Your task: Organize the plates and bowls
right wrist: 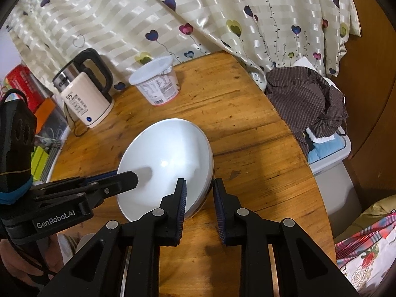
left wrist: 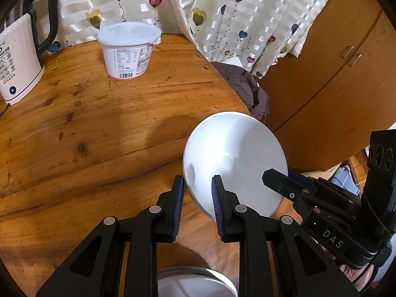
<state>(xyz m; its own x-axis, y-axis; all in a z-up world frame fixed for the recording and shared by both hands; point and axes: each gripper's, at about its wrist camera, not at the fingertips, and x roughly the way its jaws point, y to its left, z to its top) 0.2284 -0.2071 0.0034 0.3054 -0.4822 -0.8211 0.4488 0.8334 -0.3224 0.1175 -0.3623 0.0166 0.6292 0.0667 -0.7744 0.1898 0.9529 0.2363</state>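
My left gripper (left wrist: pixel 198 190) has its jaws straddling the near-left rim of a white bowl (left wrist: pixel 235 163): one pad outside the wall, one inside, both close to it; pinching the rim as far as I can tell. My right gripper (right wrist: pixel 199 193) does the same on the other side of the bowl (right wrist: pixel 168 158), left pad inside, right pad outside; the outer pad shows a thin gap to the wall, so I cannot tell if that pinch is firm.

In the left wrist view the right gripper (left wrist: pixel 268 177) comes in from the right, one black finger lying across the bowl's interior. In the right wrist view the left gripper (right wrist: pixel 133 177) comes in from the left, its finger tip over the bowl's inner surface.

Bowl is tilted, mouth facing up and toward me, over the near part of the round wooden worktop (left wrist: pixel 99 128). Whether its base touches the wood I cannot tell.

Below my left jaws, at the bottom edge, sits the rim of a metal pan (left wrist: pixel 193 272) with something white inside.

Farther back on the worktop: a white lidded tub (left wrist: pixel 128 49) with printed label and barcode, upright; left of it a white electric kettle (left wrist: pixel 19 61) with a black handle. Both well apart from the bowl. Behind them hangs a cream curtain (left wrist: pixel 222 12) with heart prints.

Off the worktop's right edge a brown checked cloth (right wrist: pixel 309 96) lies heaped on a grey bin (right wrist: pixel 331 163). Wooden cabinet (left wrist: pixel 334 74) beyond.
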